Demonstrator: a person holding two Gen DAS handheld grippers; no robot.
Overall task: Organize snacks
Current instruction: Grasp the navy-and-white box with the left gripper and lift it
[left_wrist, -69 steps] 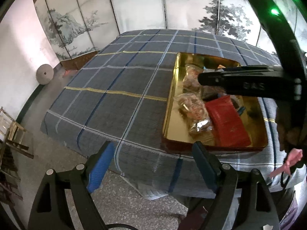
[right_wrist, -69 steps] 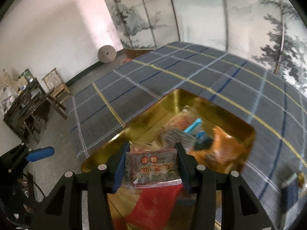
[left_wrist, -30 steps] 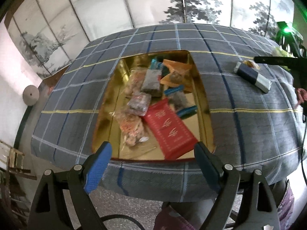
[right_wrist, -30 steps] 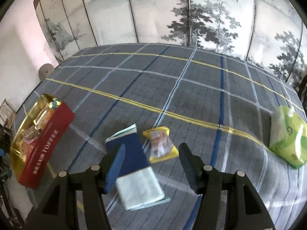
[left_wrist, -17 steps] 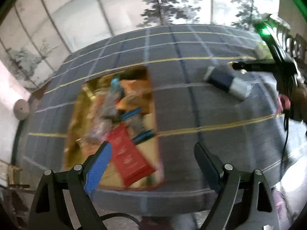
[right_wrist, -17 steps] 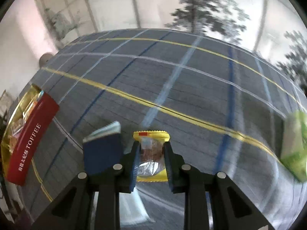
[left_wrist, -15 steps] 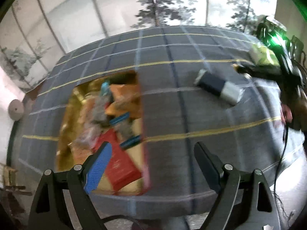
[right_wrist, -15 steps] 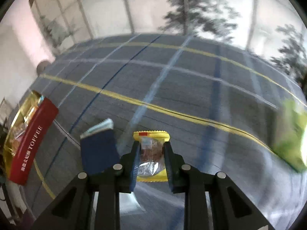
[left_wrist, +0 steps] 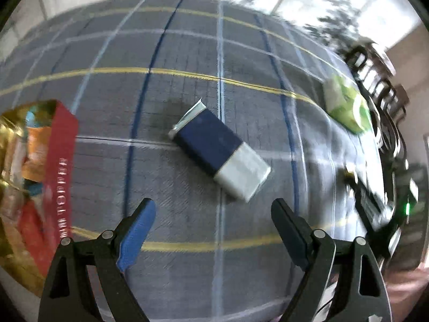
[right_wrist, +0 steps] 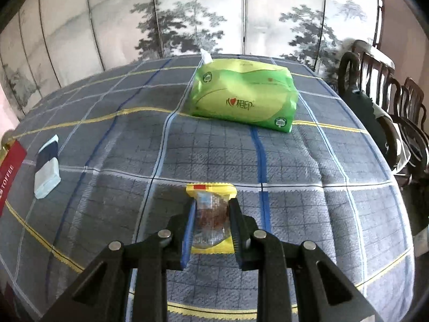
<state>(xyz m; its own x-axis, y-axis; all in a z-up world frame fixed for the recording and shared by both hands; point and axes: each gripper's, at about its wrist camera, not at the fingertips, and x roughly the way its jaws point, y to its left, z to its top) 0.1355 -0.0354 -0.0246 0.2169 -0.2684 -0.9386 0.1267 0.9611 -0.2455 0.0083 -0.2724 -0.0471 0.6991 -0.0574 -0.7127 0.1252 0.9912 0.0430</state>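
Remaining outside the toffee tin (left_wrist: 57, 177) are the blue-and-white pack (left_wrist: 219, 155), lying before the wide-open, empty left gripper (left_wrist: 213, 224), and the yellow snack packet (right_wrist: 211, 212), which the right gripper (right_wrist: 211, 224) is clamping.

Toffee tin (left_wrist: 60, 177) cut by left edge; contents blurred.

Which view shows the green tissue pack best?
Right wrist. The green tissue pack sits sharp and whole at the far side of the plaid tablecloth, logo and pulled tissue visible. In the left wrist view it is a small, motion-blurred patch near the right edge.
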